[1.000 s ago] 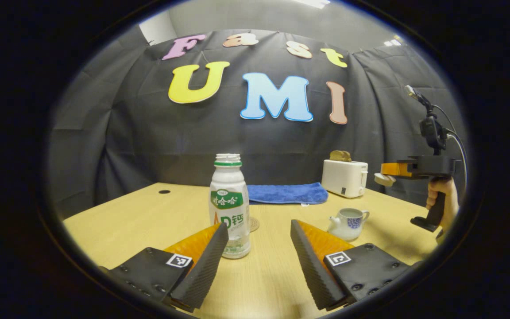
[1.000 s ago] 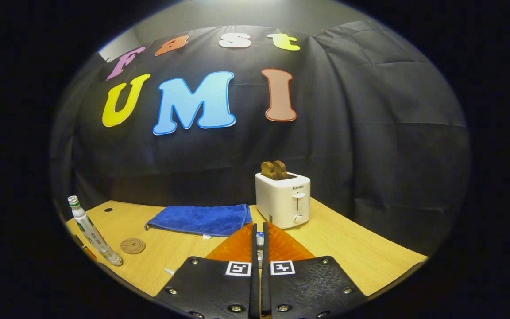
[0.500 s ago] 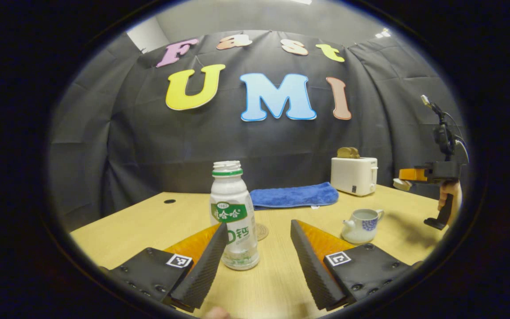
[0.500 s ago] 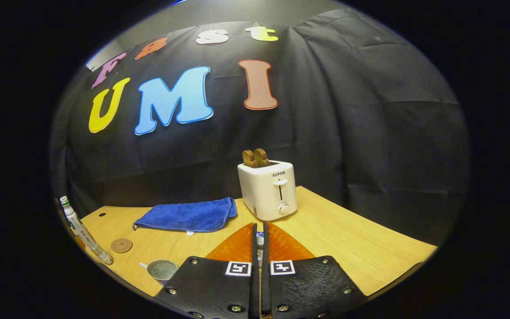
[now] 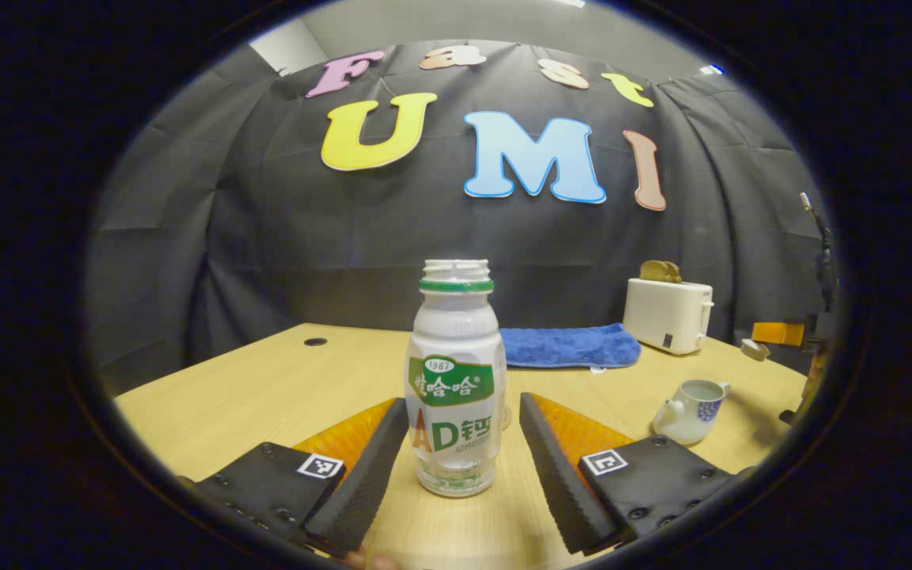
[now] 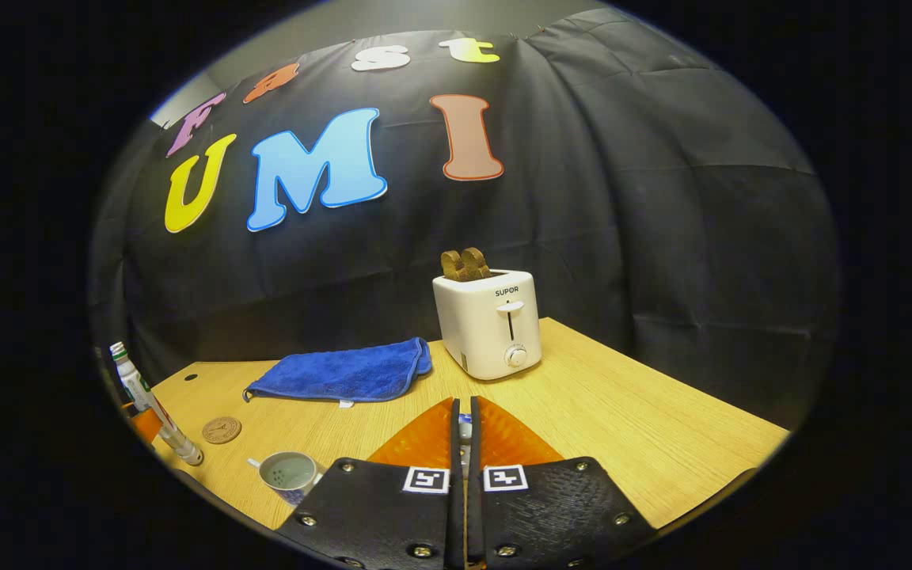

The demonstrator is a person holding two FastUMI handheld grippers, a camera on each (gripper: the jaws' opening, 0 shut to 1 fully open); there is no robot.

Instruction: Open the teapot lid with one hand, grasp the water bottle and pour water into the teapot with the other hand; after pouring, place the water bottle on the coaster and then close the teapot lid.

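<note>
Left tongs spread wide, one ribbed finger on each side of the water bottle, not touching it, apparently lined up for a squeeze on the waist below the label. Bottle upright on the pale wood-grain counter, cap off, threaded neck bare, ready for pouring; milky rounded plastic with a clear base. Round coaster flat just beyond, near the bottle, likely kept close for the set-down. Small glazed teapot off to the right side, mouth uncovered, white with a blue pattern, spout toward the bottle. Right tongs pressed together on something small and pale, seemingly the teapot lid, held up and aside of the pot, presumably so the opening stays free for the pour. Soft blue cloth folded at the back, boxy white toaster beside it with brown slices standing in the slots.
</note>
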